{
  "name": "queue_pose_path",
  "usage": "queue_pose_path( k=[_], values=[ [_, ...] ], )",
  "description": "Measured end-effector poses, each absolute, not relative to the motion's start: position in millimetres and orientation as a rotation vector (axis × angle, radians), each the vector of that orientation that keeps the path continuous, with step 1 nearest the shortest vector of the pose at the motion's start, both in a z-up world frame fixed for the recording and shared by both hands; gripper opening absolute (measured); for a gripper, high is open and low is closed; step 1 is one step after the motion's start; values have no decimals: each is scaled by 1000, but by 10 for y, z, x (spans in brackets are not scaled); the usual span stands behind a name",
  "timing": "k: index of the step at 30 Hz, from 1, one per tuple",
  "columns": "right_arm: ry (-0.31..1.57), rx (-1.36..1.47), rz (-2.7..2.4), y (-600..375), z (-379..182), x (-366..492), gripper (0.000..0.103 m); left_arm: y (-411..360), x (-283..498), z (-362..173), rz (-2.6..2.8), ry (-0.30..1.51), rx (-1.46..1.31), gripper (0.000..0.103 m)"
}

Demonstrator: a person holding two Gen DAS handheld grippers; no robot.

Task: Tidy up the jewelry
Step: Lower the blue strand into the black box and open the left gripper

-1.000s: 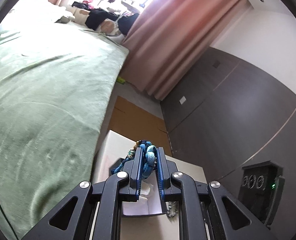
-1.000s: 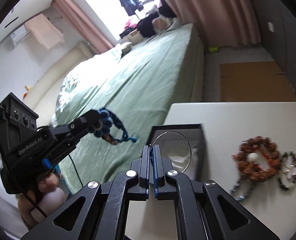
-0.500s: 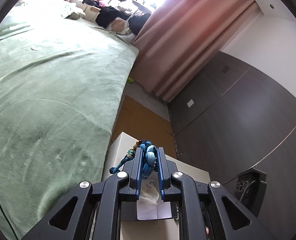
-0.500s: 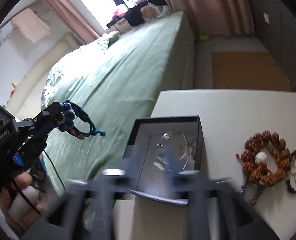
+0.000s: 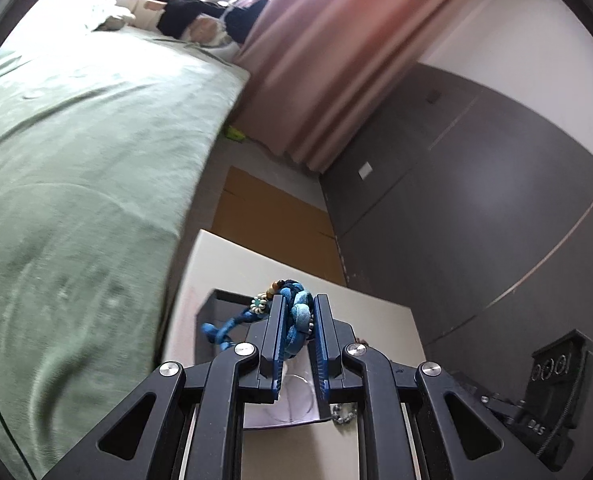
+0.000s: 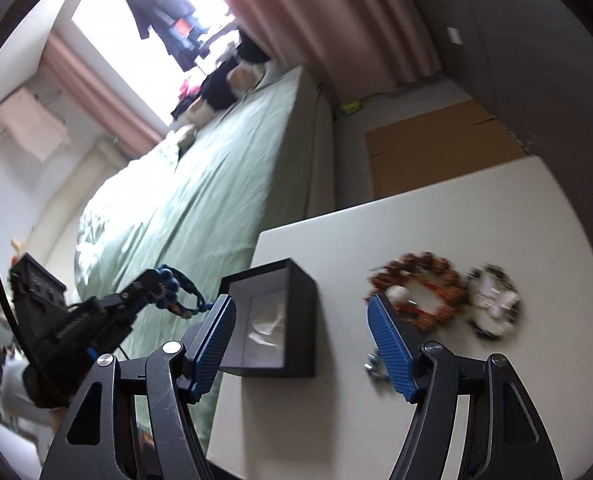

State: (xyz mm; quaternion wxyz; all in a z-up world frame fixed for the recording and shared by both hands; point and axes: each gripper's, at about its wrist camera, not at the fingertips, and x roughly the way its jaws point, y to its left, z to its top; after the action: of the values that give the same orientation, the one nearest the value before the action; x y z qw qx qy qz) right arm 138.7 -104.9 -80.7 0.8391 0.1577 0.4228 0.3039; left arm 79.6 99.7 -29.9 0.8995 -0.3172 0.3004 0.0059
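The left gripper [image 5: 299, 314] is clamping a blue braided bracelet [image 5: 296, 312] between its fingers, holding it in the air near the black jewelry box [image 6: 274, 322], whose corner is showing just beyond the fingertips in the left wrist view. The right gripper [image 6: 300, 344] is standing with its jaws spread wide and gripping nothing, hovering over the white table [image 6: 416, 216]. A reddish-brown bead bracelet [image 6: 418, 292] and a dark bead bracelet [image 6: 494, 300] are lying side by side on the table, apart from the box.
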Motion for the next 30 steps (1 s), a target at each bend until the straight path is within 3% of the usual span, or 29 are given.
queue_pose_path(
  k=[6, 8, 9, 10, 11, 23, 27, 30],
  values=[
    [922, 419, 590, -1399, -942, 1420, 71, 810, 963, -414, 16, 672, -620, 14],
    [923, 435, 591, -1442, -948, 1450, 71, 764, 1029, -448, 1, 701, -624, 30],
    [923, 441, 594, -1463, -945, 1460, 71, 743, 1069, -472, -10, 721, -629, 52],
    [924, 442, 598, -1472, -944, 1461, 71, 726, 1079, -486, -7, 720, -636, 68],
    [923, 444, 600, -1492, -930, 1472, 71, 717, 1061, -480, -3, 698, -640, 70],
    [912, 465, 531, -1960, -911, 1459, 71, 479, 980, -424, -25, 700, -600, 71],
    [929, 448, 489, -2080, -932, 1444, 71, 349, 961, -426, -35, 720, -577, 80],
    [940, 439, 462, -2170, -942, 1431, 71, 239, 947, -425, -45, 727, -559, 81]
  ],
)
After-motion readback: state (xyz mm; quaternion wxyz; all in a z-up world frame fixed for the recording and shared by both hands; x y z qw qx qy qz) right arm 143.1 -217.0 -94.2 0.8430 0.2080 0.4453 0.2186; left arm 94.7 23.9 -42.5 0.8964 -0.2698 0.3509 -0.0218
